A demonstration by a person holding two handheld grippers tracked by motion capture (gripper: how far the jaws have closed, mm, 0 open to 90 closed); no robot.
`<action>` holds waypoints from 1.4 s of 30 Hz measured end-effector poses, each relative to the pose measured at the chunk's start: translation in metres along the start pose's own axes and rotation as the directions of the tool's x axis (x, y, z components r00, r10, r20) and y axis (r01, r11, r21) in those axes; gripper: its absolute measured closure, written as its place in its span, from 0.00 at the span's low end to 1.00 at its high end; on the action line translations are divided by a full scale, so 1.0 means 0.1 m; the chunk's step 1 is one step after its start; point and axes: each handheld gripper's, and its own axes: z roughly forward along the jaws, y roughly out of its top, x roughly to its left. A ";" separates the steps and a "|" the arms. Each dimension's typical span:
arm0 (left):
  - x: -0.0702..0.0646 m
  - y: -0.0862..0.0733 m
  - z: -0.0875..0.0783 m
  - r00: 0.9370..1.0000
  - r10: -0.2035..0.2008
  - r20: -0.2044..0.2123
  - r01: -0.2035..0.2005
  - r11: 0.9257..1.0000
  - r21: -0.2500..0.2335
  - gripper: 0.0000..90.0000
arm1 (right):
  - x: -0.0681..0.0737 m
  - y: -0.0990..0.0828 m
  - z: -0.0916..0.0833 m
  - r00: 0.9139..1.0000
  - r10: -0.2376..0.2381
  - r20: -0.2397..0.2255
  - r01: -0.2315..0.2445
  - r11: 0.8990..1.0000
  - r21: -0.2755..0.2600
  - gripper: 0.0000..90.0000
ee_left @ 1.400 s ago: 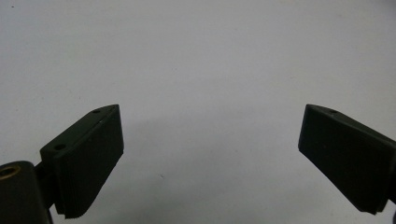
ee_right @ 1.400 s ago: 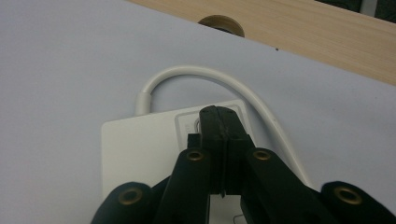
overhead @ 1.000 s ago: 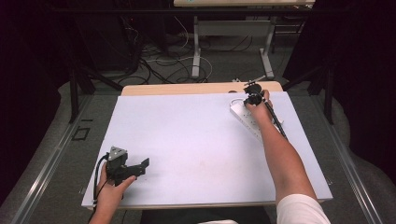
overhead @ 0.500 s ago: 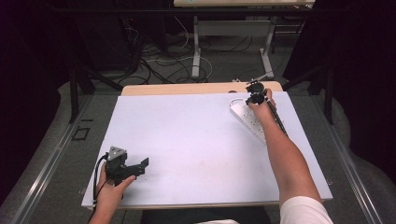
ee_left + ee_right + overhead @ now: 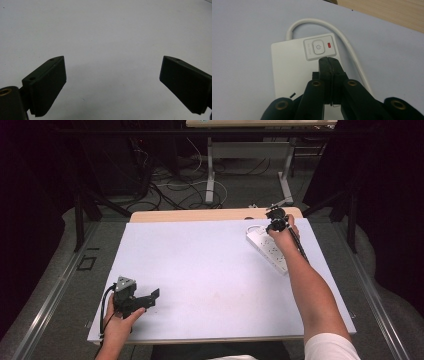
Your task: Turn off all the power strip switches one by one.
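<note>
A white power strip lies at the far right of the white table top, and its white cable loops round its end. In the right gripper view its round power button sits beside a small red light. My right gripper is shut with nothing between its jaws, its tips just short of that button, above the strip's end. Near the front left edge my left gripper rests low over the bare sheet, jaws wide apart and empty.
A strip of wooden table edge shows beyond the white sheet. Behind it stand a desk's metal legs and loose floor cables. Dark stands flank both sides.
The right hand has edged slightly over the strip's end. The left hand has stayed where it was.
</note>
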 end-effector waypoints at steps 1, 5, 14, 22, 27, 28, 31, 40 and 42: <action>0.00 0.00 0.00 1.000 0.000 0.001 0.000 1.000 0.002 0.08 | 0.00 0.00 -0.01 1.000 -0.002 -0.002 0.002 1.000 0.005 1.00; 0.00 0.00 0.00 1.000 -0.001 0.002 0.001 1.000 0.000 0.08 | -0.01 -0.01 -0.03 1.000 0.003 0.006 -0.003 1.000 0.009 1.00; -0.01 0.01 0.01 1.000 0.004 0.002 -0.004 1.000 0.003 0.08 | -0.05 -0.05 -0.05 1.000 0.016 0.021 -0.016 1.000 0.017 1.00; -0.02 0.01 0.02 1.000 0.006 0.004 -0.006 1.000 0.007 0.08 | -0.14 -0.14 -0.02 0.999 0.044 0.024 -0.045 0.998 0.034 1.00; -0.02 0.01 0.02 1.000 0.008 0.003 -0.008 1.000 0.009 0.08 | -0.15 -0.16 -0.04 0.998 0.063 0.021 -0.063 0.997 0.035 1.00; -0.02 0.01 0.02 1.000 0.007 0.004 -0.007 1.000 0.009 0.08 | -0.16 -0.16 -0.04 0.998 0.061 0.018 -0.062 0.998 0.035 1.00; -0.02 0.01 0.02 1.000 0.008 0.004 -0.008 1.000 0.009 0.08 | -0.16 -0.18 -0.04 0.998 0.067 0.015 -0.067 0.997 0.044 1.00; -0.02 0.02 0.02 1.000 0.011 0.002 -0.011 1.000 0.008 0.08 | -0.19 -0.22 -0.01 0.997 0.071 0.017 -0.072 0.995 0.062 1.00; -0.02 0.01 0.03 1.000 0.010 0.002 -0.010 1.000 0.006 0.08 | -0.19 -0.23 -0.01 0.998 0.062 0.013 -0.063 0.996 0.055 1.00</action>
